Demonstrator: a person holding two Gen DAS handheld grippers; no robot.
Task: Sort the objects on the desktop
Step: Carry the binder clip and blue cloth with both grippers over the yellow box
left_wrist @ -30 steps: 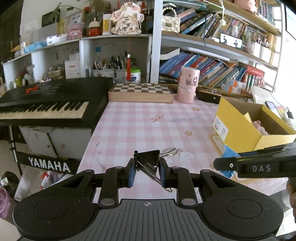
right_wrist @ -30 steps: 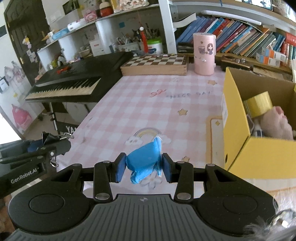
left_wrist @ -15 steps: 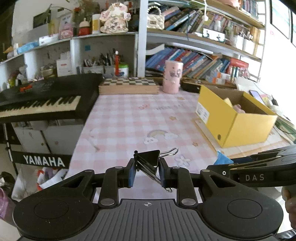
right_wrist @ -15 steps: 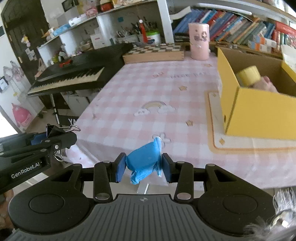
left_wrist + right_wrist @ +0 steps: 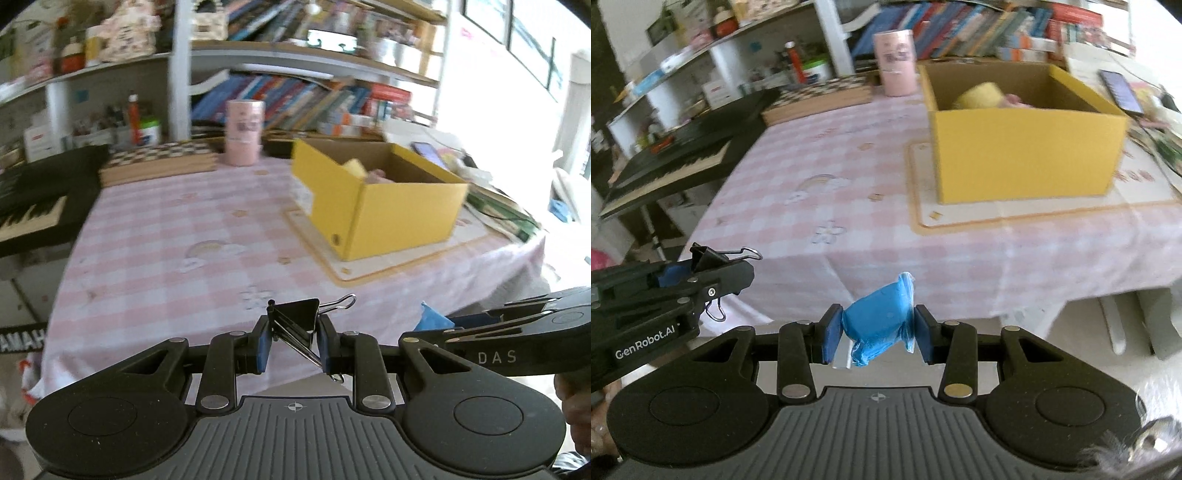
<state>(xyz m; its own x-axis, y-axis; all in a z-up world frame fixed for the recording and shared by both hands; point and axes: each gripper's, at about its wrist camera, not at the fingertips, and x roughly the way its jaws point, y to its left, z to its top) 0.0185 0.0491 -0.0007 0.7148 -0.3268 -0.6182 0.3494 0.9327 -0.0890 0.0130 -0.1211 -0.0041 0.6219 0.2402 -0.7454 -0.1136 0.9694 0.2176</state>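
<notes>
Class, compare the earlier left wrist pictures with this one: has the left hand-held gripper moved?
Yes. The left hand-held gripper has backed away from the table: the yellow box now shows whole, farther off.

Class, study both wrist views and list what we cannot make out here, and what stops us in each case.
- Yellow box contents: its walls hide all but a yellow roll and something pink, both views.
- Book titles on the shelves: motion blur, both views.
- Blue packet: no label readable; in the left view the right gripper covers most of it.
- Binder clip: its lower handle is hidden behind the left gripper.
</notes>
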